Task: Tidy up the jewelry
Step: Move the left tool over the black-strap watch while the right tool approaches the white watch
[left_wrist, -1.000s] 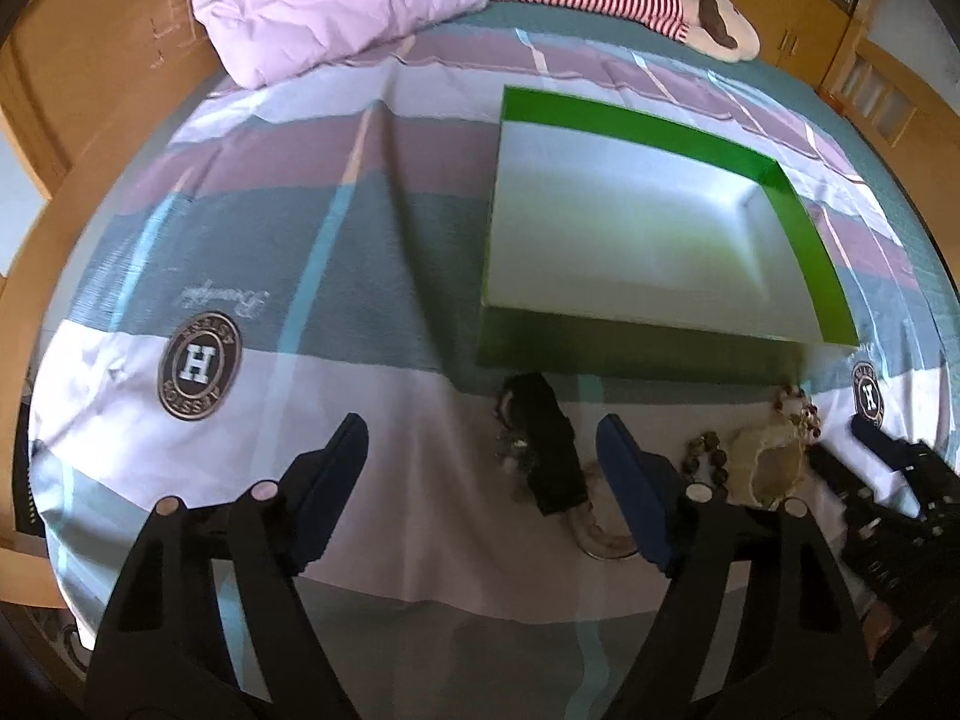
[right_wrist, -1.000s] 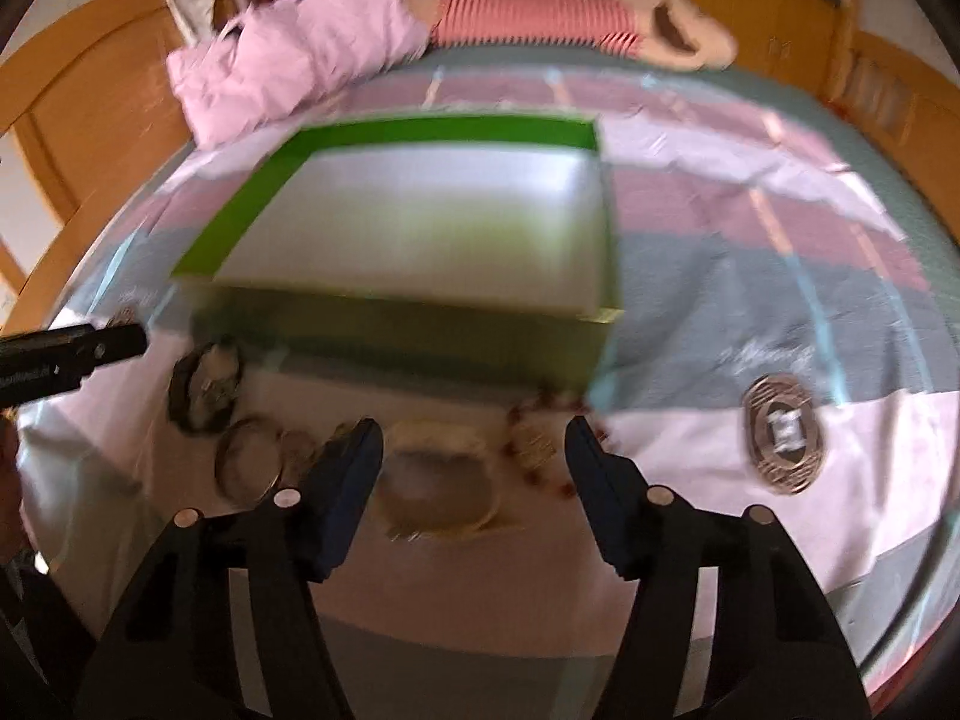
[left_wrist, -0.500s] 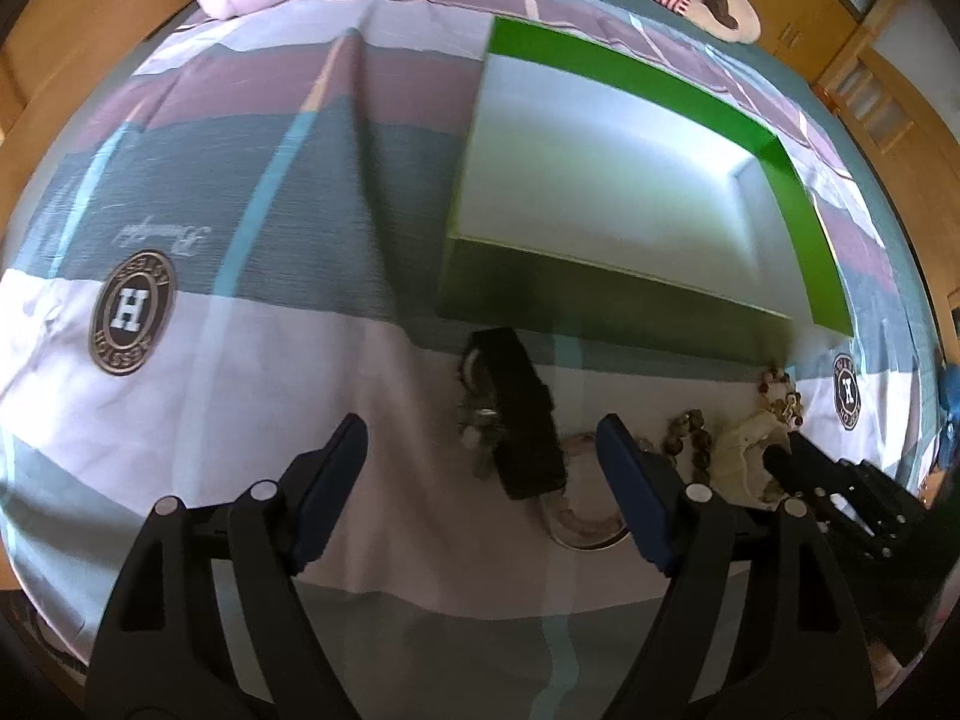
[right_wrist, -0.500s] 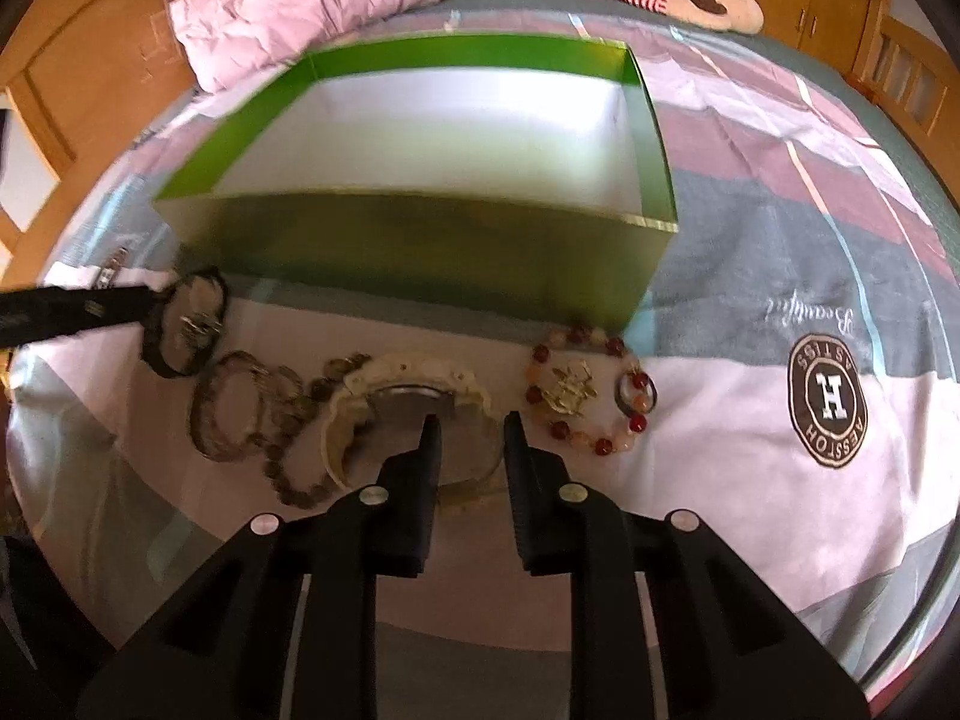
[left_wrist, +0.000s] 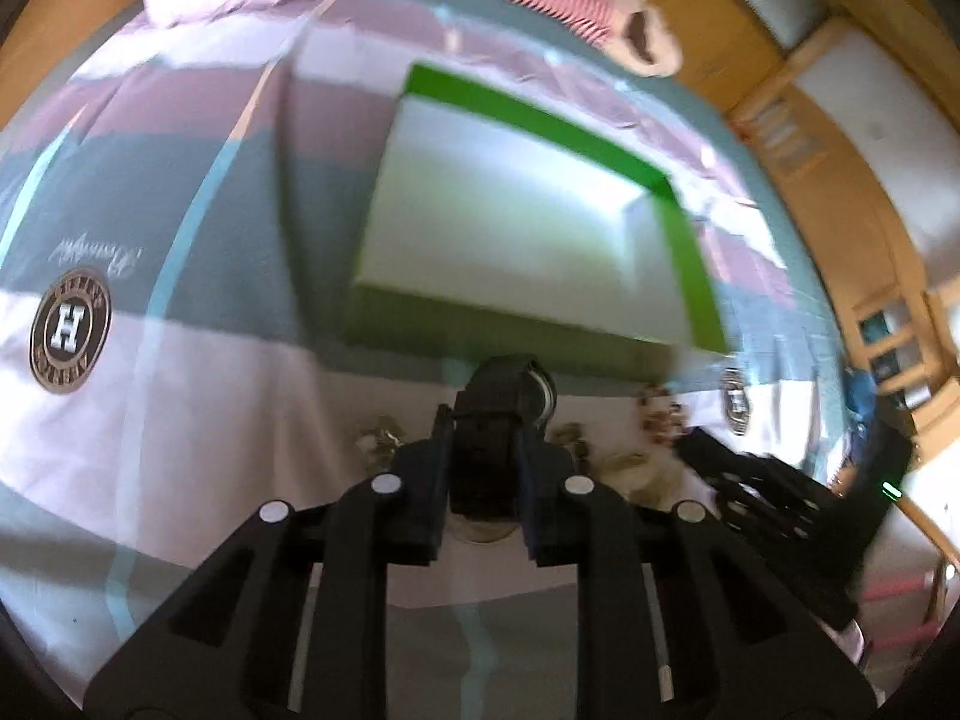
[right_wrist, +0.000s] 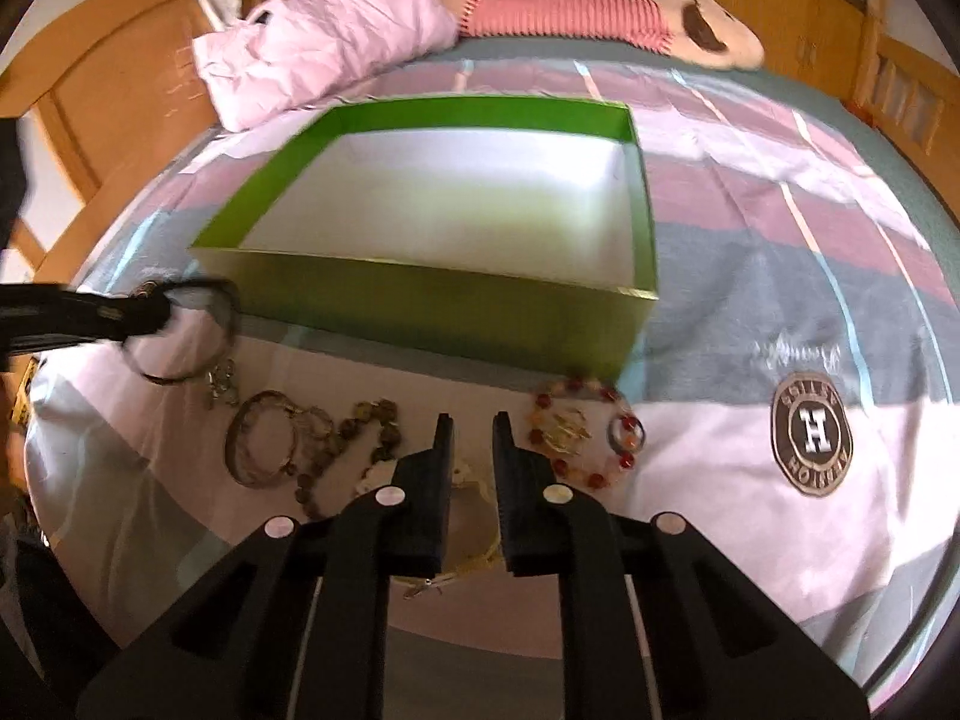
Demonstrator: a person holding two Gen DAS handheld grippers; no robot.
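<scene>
Pink pillow (right_wrist: 324,30), striped plush toy (right_wrist: 600,18), wooden headboard (right_wrist: 114,102).

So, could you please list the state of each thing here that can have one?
green box: open, no lid, nothing inside.
left gripper: jaws closing on the black bracelet.
black bracelet: between the left fingers, lifted off the bedspread.
right gripper: jaws closing, pinching the cream bracelet's edge.
cream bracelet: lying on the bedspread.
red bead bracelet: lying flat, untouched.
metal bangle: lying flat, untouched.
</scene>
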